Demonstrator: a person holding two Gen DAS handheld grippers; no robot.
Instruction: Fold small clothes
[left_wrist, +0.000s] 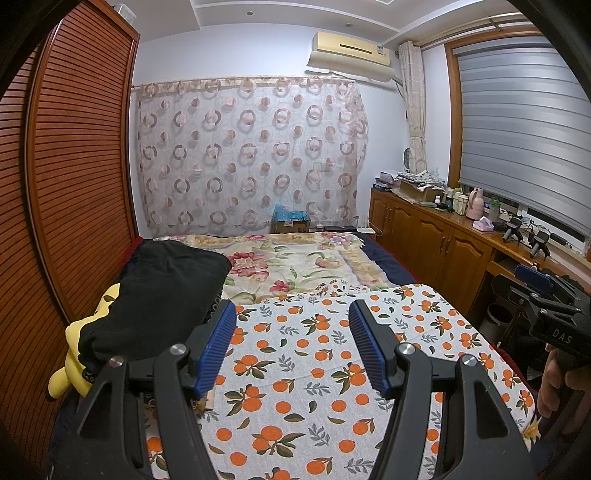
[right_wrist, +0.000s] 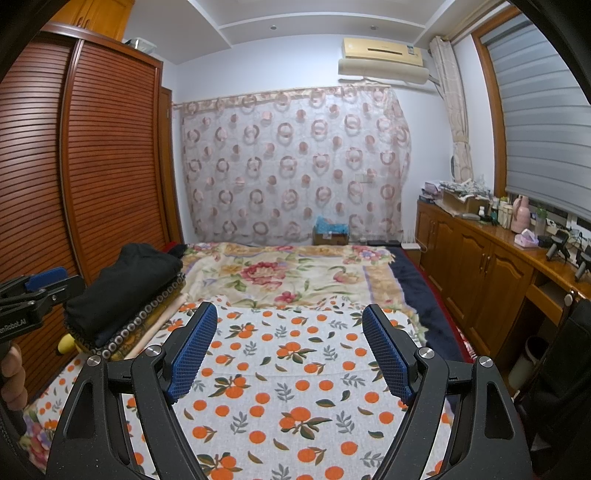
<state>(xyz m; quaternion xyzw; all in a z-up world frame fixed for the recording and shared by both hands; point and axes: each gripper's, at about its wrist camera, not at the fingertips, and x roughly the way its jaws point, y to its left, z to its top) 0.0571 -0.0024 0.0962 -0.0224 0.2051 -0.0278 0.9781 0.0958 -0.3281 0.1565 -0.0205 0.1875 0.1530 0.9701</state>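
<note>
The left gripper (left_wrist: 291, 343) fills the bottom of the left wrist view, its blue-padded jaws wide apart with nothing between them. The right gripper (right_wrist: 290, 349) sits the same way in the right wrist view, jaws spread and empty.

Under and between both pairs of jaws lies the orange-print cloth (left_wrist: 325, 369) (right_wrist: 288, 376), spread flat over the near part of the bed; neither gripper touches it as far as the views show. Its near edge is cut off by the bottom of both frames and partly hidden by the gripper bodies. In the left view its far right corner shows in the centre right of the frame.

At centre left, just beside the cloth, sits a black pile (left_wrist: 162, 299) (right_wrist: 122, 291) of folded things; what garments it holds cannot be made out. A yellow plush (left_wrist: 74, 350) pokes out from under it, mostly hidden.

Beyond the cloth a floral blanket (left_wrist: 295, 266) (right_wrist: 288, 273) covers the far bed. A louvred wardrobe (left_wrist: 74, 166) (right_wrist: 103, 166) fills the left, a ring-patterned curtain (left_wrist: 251, 147) (right_wrist: 295, 166) hangs at centre, and a cluttered cabinet (left_wrist: 436, 240) (right_wrist: 480, 266) runs along the right; its small items are too small to name.

At the right edge of the left view, the other gripper appears, its fingers not clear.
</note>
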